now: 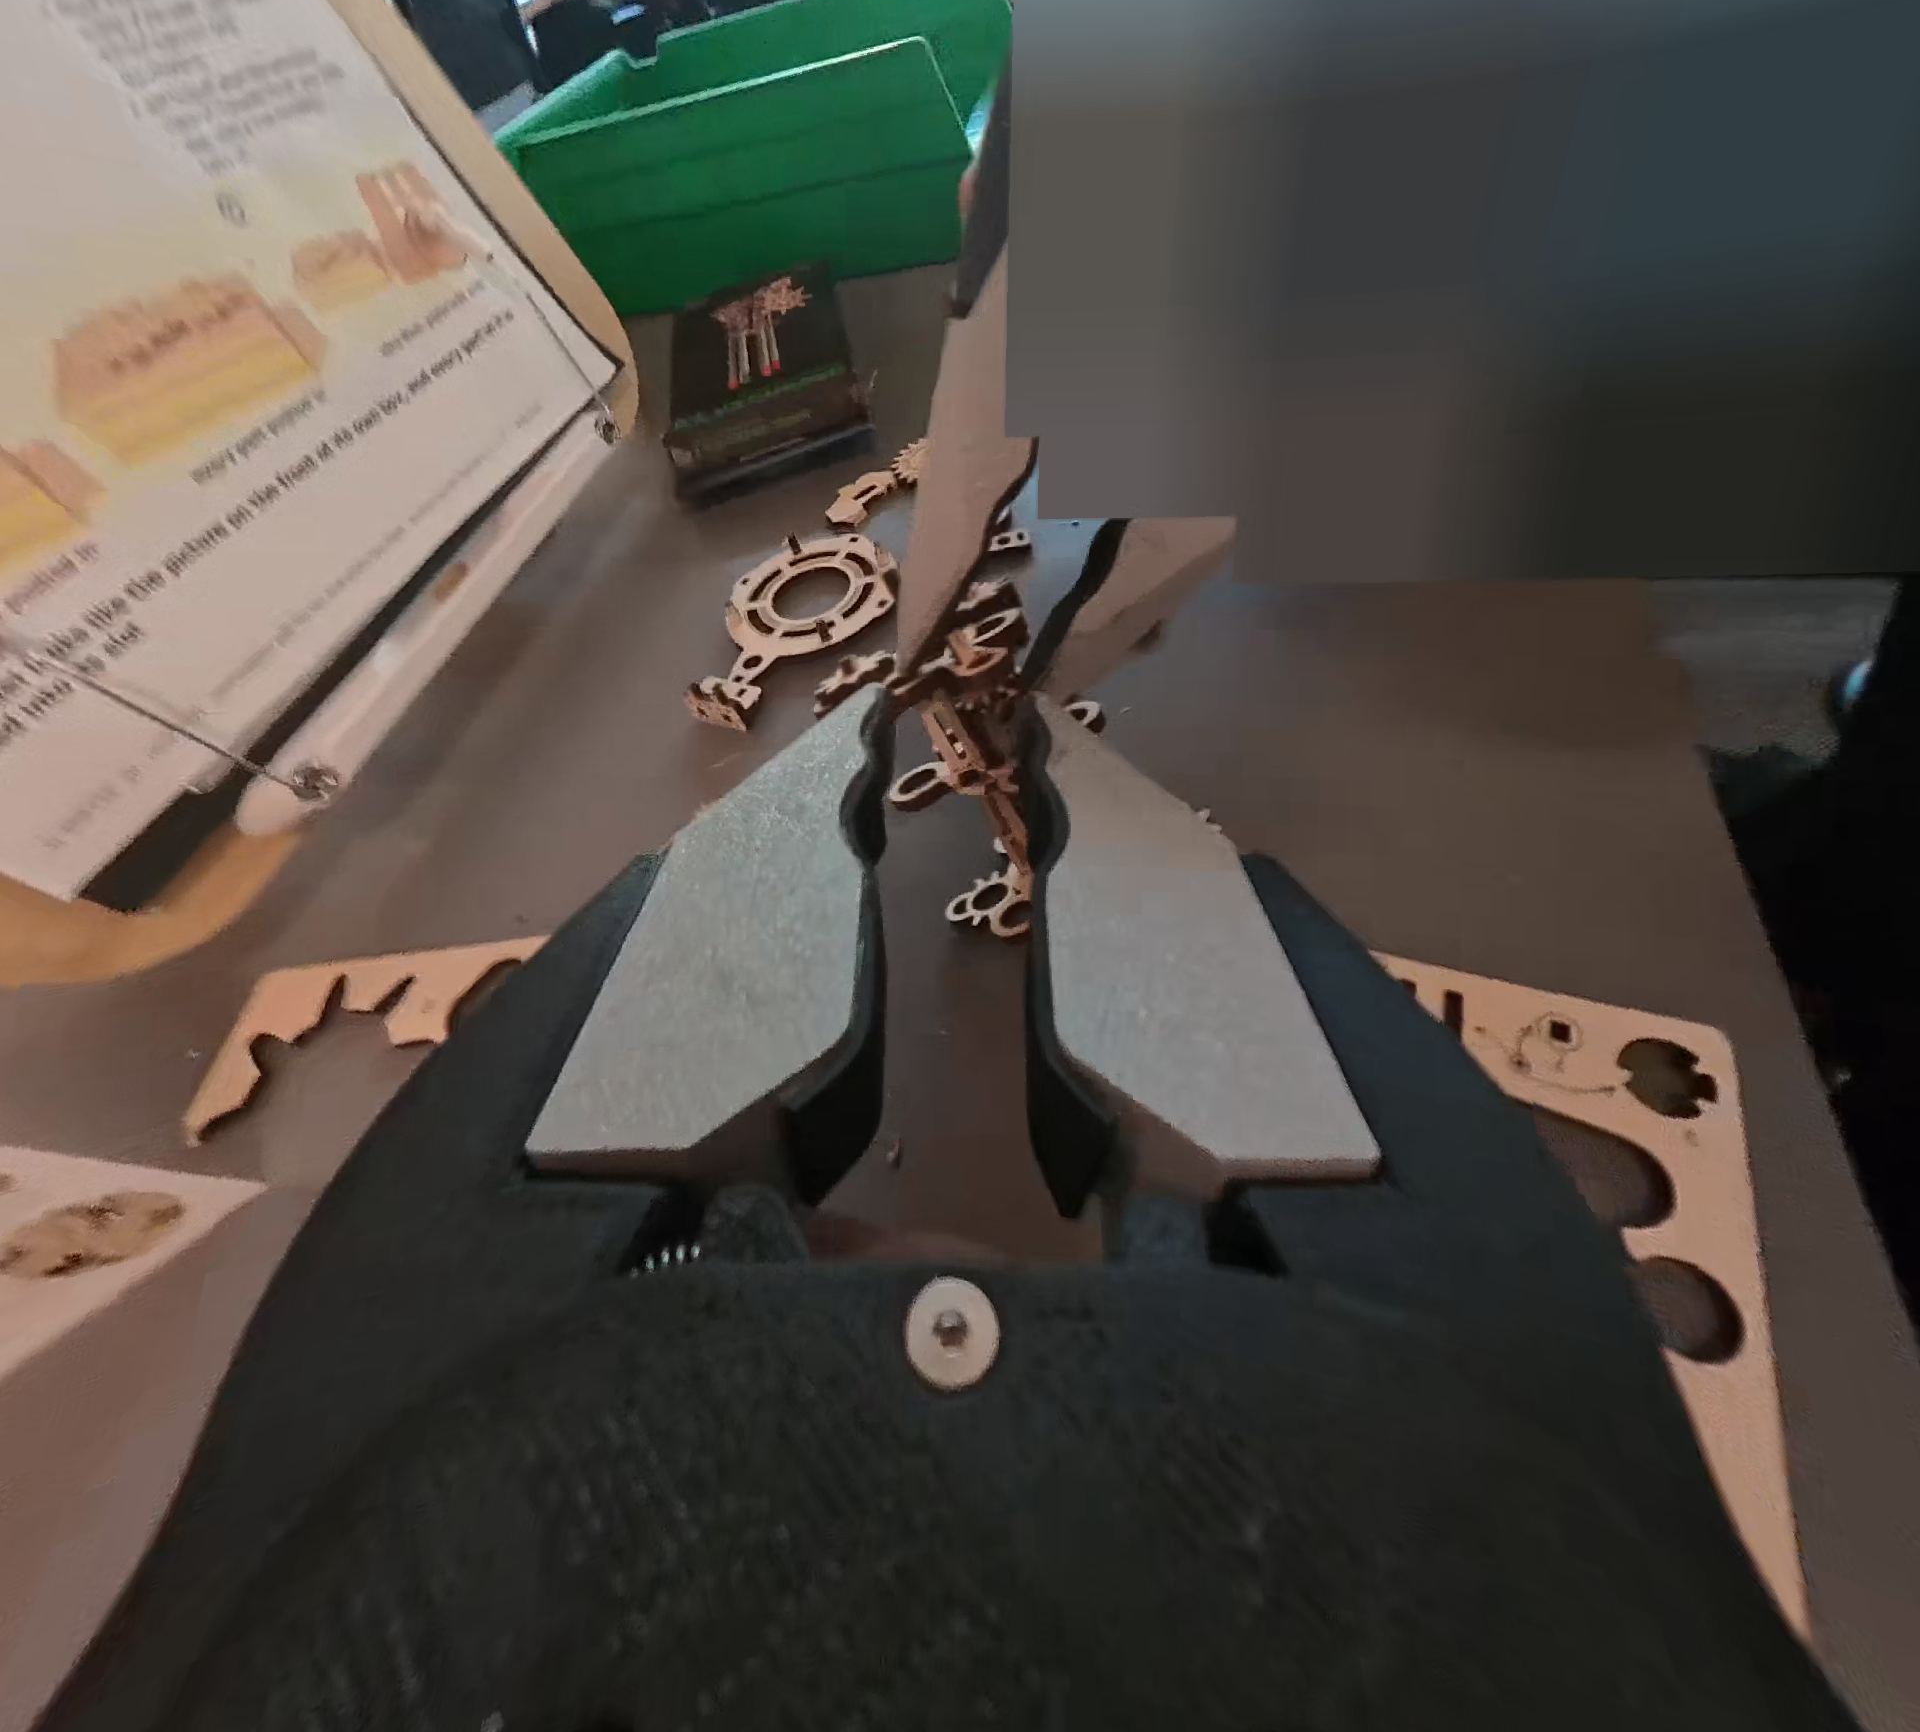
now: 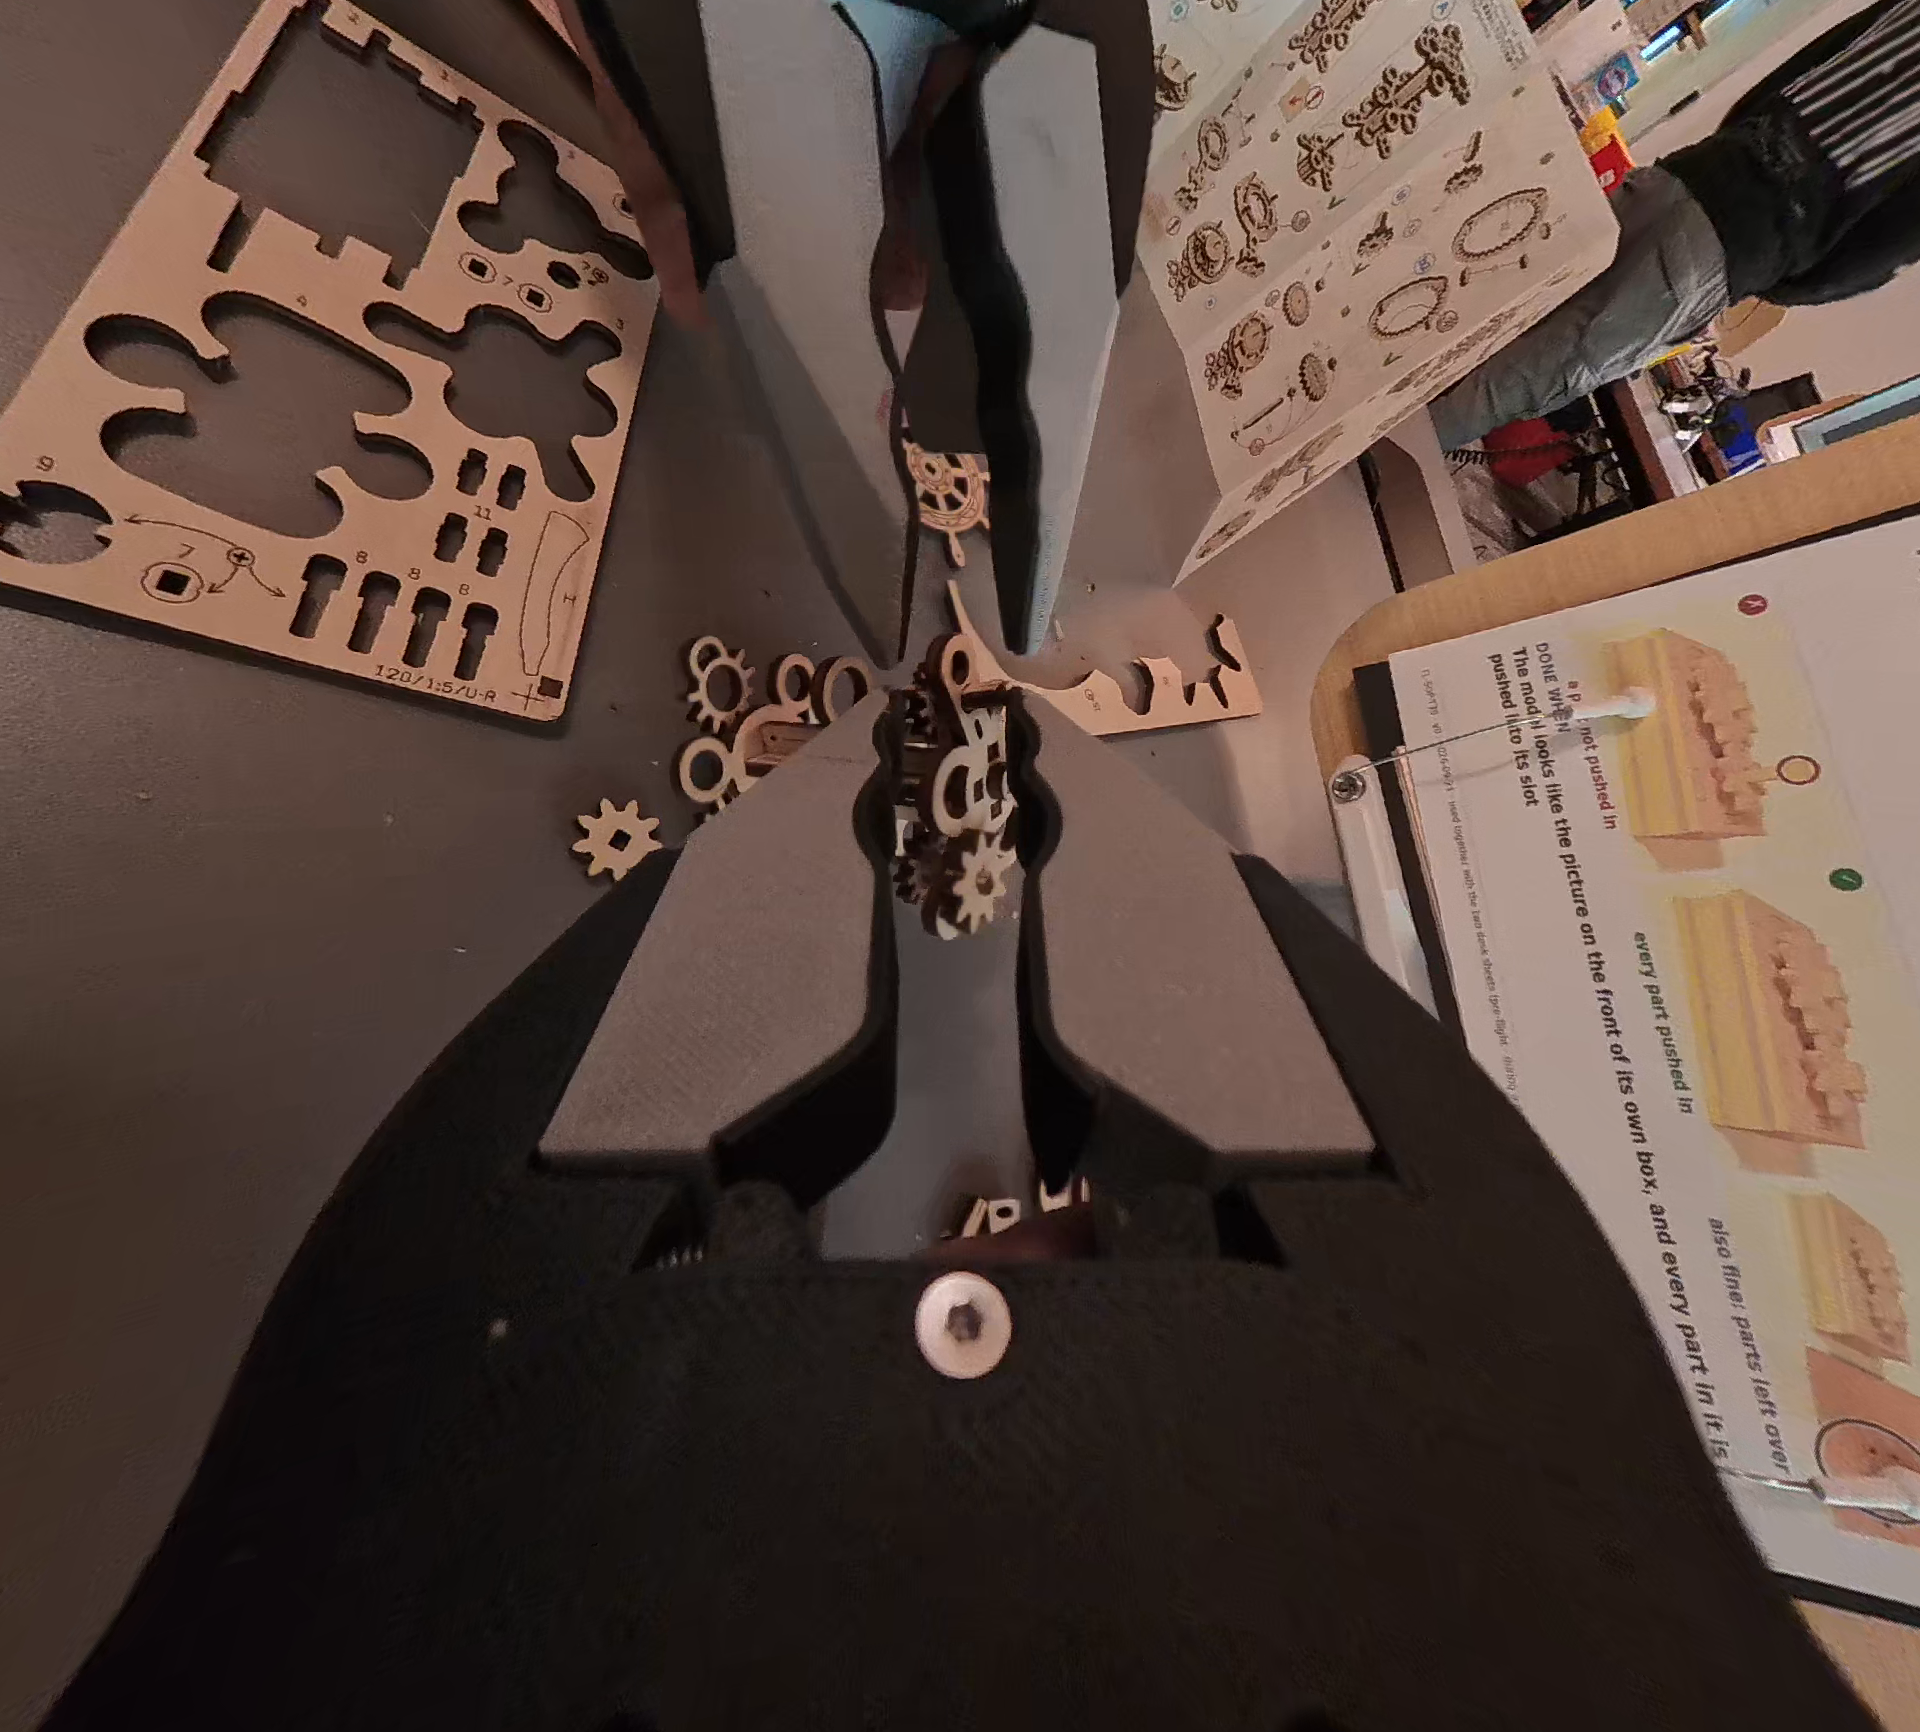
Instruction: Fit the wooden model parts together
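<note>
Left wrist view: I see my left gripper (image 1: 956,726) closed around the wooden model (image 1: 971,752), a thin stack of gears and loops pinched between the fingertips and held above the dark table (image 1: 1403,799). The right gripper (image 1: 971,643) comes in from the far side, its grey fingers meeting the same model at its upper end. Loose parts lie on the table beyond: a ring-shaped piece (image 1: 805,612) and a few small cogs. A punched-out wooden sheet (image 1: 1621,1163) lies under my gripper. A small dark box (image 1: 767,378) stands in front of a green bin (image 1: 769,144), and a printed card on a stand (image 1: 260,311) leans at the left.

Right wrist view: my right gripper (image 2: 956,747) is clamped on the model (image 2: 961,809), with a light cog at its near end facing me. The left gripper (image 2: 961,643) points in from above, fingertips close together at the model's far end. On the table sit a loose cog (image 2: 615,839), a wheel-shaped piece (image 2: 948,493), the emptied wooden sheet (image 2: 312,373) at the left, a wooden offcut (image 2: 1143,685), a folded instruction sheet (image 2: 1351,155) and the printed card (image 2: 1683,1007) at the right.
</note>
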`<action>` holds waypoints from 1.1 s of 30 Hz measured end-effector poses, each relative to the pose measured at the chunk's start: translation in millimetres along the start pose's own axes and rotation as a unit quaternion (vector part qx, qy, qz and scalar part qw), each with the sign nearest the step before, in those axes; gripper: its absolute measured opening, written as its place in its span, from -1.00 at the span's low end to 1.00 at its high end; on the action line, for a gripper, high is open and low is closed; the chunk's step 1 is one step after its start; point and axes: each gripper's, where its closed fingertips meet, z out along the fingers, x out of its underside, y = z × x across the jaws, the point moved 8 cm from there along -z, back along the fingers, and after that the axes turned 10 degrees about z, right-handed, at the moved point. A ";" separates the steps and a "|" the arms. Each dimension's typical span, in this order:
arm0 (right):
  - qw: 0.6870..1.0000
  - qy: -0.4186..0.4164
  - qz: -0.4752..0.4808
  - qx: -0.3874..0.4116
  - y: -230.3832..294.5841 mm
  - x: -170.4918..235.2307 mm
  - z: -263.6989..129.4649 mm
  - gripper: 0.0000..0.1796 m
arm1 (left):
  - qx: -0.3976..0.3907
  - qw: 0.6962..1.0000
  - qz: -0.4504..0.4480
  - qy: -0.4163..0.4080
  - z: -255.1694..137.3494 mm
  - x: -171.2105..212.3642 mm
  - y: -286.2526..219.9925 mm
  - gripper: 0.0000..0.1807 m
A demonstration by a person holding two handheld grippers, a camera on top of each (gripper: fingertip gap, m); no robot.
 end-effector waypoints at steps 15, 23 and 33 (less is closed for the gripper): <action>0.997 -0.020 0.061 -0.051 -3.2 0.7 -0.2 -0.83 | -0.073 0.971 0.227 0.019 -0.6 -2.7 -18.2 -0.87; 0.994 -0.029 0.081 -0.072 -4.5 1.4 -0.8 -0.83 | -0.101 0.947 0.303 0.034 3.3 -0.3 -23.5 -0.94; 0.993 -0.037 0.077 -0.076 -4.2 0.8 -3.3 -0.83 | -0.110 0.945 0.307 0.019 2.3 -1.5 -24.4 -0.90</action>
